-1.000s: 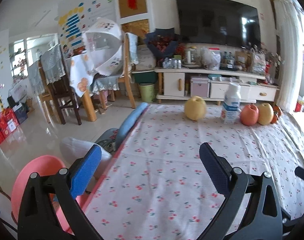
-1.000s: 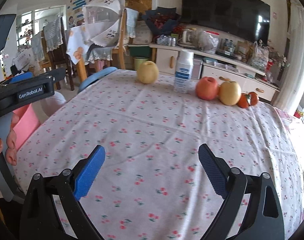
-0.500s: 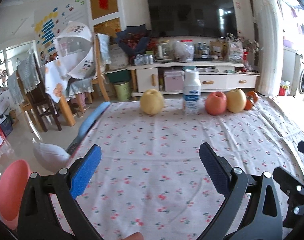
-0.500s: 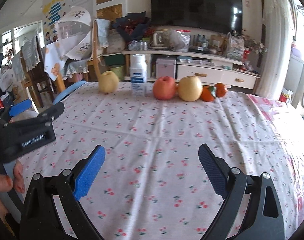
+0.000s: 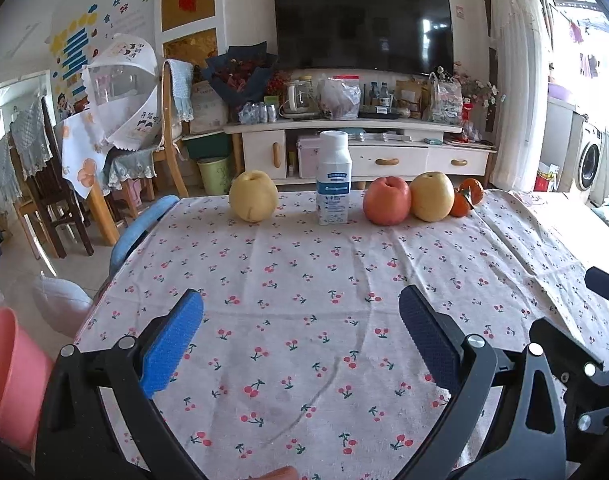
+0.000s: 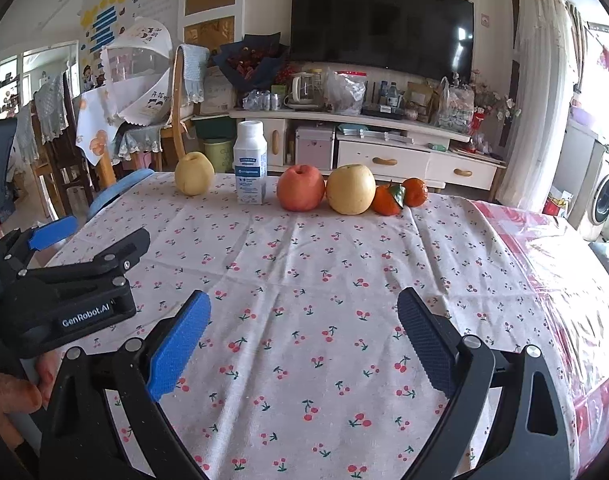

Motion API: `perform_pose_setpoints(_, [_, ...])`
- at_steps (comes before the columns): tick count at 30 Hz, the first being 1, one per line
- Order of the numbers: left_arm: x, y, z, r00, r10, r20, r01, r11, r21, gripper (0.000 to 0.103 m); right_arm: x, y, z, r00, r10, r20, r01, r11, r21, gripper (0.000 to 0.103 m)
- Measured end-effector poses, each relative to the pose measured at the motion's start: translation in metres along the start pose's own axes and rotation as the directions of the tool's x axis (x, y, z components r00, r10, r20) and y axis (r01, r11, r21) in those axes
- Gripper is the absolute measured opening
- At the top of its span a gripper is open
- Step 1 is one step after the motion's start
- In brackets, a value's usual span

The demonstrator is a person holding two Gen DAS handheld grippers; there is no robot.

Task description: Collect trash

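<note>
Jaws: the left gripper (image 5: 300, 340) and the right gripper (image 6: 302, 340) both stand wide apart, holding nothing, low over the near part of the tablecloth (image 5: 324, 280).
Task thing: a white milk bottle (image 5: 333, 178) stands upright at the far edge of the table, well apart from both grippers.
Neighbours: a yellow pear (image 5: 253, 196) sits to the bottle's left, apart from it; to its right a red apple (image 5: 386, 201) touches a second pear (image 5: 431, 197), with two tangerines (image 6: 398, 197) beside that.
Left view only: a pink bin (image 5: 8, 376) at the near left corner below table height, and a white bag (image 5: 60, 308) on the floor by it.
Right view only: the left gripper seen from the side at the left, with a hand (image 6: 12, 396) on it, and a shiny red patterned cover (image 6: 564, 264) on the table's right side.
Edges: a blue chair back (image 5: 140, 232) touches the left table edge.
Open room: bare cloth lies between the grippers and the row.
</note>
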State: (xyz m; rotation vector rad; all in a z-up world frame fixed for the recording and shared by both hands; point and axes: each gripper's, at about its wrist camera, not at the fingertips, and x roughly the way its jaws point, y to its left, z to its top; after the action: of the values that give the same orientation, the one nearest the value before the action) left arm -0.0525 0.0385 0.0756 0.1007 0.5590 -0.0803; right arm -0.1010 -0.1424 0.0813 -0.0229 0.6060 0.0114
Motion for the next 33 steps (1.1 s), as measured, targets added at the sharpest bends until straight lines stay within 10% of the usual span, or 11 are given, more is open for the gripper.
perform_pose_setpoints(25, [0.0,-0.009,-0.003,1.0,-0.016,0.003,0.016,1.0,0.027,0.099,0.005,0.0,-0.002,1.0,0.003,-0.012,-0.003,1.0,-0.007,0.093])
perform_pose_setpoints(33, [0.03,-0.015,-0.016,0.991,0.001,-0.131,0.001,1.0,0.01,0.099,0.028,-0.001,-0.008,0.995,-0.019,-0.098,0.02,1.0,0.01,0.093])
